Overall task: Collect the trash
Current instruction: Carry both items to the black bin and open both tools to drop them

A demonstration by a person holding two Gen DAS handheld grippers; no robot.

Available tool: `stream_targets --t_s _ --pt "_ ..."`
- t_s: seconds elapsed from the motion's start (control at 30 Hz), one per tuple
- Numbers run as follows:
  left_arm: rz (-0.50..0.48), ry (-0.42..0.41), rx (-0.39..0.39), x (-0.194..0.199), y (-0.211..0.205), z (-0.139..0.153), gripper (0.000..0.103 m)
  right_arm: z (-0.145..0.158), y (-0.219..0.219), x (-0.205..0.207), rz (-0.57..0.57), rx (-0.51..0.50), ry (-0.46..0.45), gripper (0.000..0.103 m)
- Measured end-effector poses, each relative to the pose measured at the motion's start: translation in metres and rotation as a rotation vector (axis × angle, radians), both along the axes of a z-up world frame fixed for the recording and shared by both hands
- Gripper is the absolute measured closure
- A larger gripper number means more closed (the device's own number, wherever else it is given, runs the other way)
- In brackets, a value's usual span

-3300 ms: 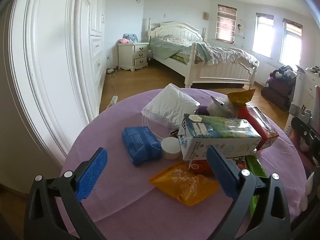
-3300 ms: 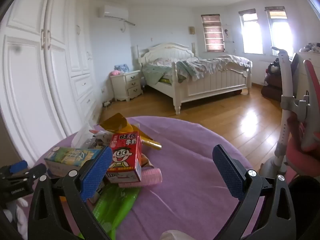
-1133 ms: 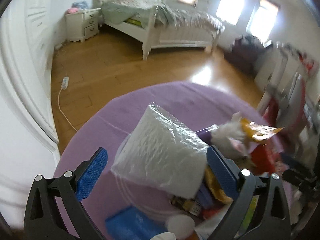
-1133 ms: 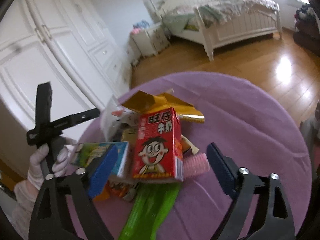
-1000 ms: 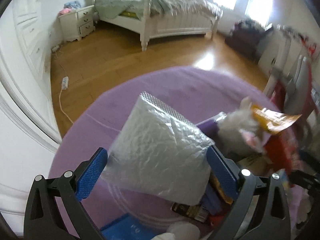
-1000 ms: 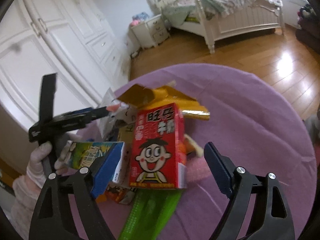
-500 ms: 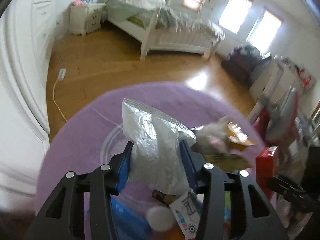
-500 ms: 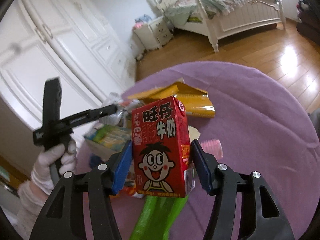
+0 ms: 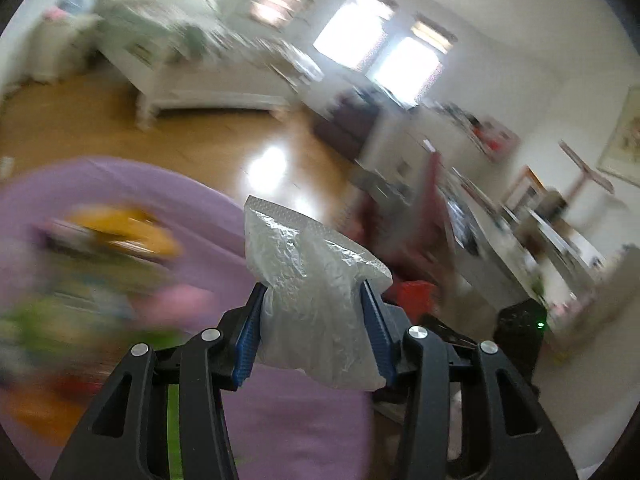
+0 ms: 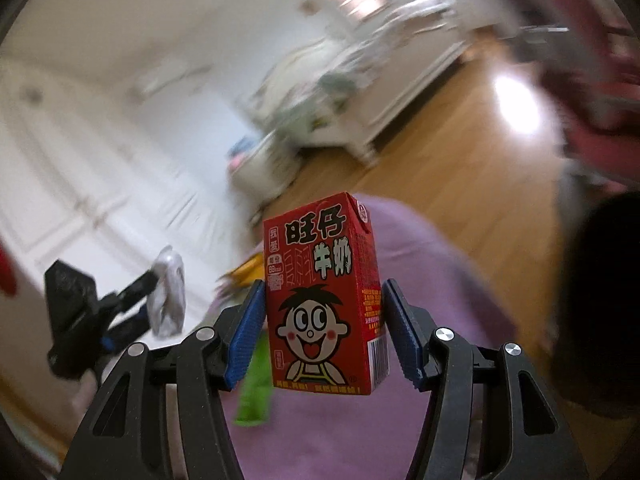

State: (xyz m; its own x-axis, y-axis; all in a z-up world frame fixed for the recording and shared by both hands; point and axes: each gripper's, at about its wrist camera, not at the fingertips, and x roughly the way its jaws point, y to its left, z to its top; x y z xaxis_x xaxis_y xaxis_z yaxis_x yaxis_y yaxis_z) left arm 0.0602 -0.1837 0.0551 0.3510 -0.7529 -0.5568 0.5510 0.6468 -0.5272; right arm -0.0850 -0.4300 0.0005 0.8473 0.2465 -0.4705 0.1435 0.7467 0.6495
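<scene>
- The left tool (image 9: pixel 316 332) was clamped on a crumpled silvery bubble-wrap bag (image 9: pixel 312 292), its blue pads (image 9: pixel 250 340) pressing the bag in from both sides so that the plastic bulged above and below them.
- The bag was held up off the counter (image 9: pixel 304 432), above its purple cloth and near its edge, with the wooden floor (image 9: pixel 224 148) beyond.
- To the left of the bag, a heap of leftover trash (image 9: pixel 100 264) lay on the purple cloth, too blurred to name beyond yellow, green and pink patches.
- The right tool (image 10: pixel 324 332) was clamped on a red milk carton (image 10: pixel 324 296), one blue pad (image 10: pixel 245 336) flat against each narrow side.
- The carton stood upright between the pads, cartoon face toward the camera, lifted clear of the purple cloth below it.
- In the right wrist view the left tool (image 10: pixel 160 300) showed at the left with the silvery bag (image 10: pixel 168 300) in its grip, well apart from the carton.
- A green wrapper (image 10: pixel 256 384) lay on the cloth below and behind the carton, and a yellow one (image 10: pixel 246 272) lay farther back.
- A white bed (image 9: pixel 188 56) stood across the room, heavily blurred.
</scene>
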Motion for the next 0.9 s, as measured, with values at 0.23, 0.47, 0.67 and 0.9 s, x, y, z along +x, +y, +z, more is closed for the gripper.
stream_targets --t_s 0.23,0.47,0.67,0.9 --pt "-0.277 0.191 0.043 -0.019 -0.179 -0.073 0.056 -0.075 -0.119 -0.074 -0.257 0.135 0.142 0.044" --pt "-0.399 0.291 0.201 -0.030 -0.259 -0.140 0.056 -0.145 -0.172 -0.109 -0.347 0.257 0.203 0.044" --pt "-0.383 0.218 0.344 -0.037 -0.288 -0.158 0.026 -0.156 -0.173 -0.101 -0.320 0.287 0.244 0.027" --pt "-0.375 0.152 0.257 -0.038 -0.254 -0.113 0.014 -0.133 -0.160 -0.092 -0.340 0.262 0.199 0.014"
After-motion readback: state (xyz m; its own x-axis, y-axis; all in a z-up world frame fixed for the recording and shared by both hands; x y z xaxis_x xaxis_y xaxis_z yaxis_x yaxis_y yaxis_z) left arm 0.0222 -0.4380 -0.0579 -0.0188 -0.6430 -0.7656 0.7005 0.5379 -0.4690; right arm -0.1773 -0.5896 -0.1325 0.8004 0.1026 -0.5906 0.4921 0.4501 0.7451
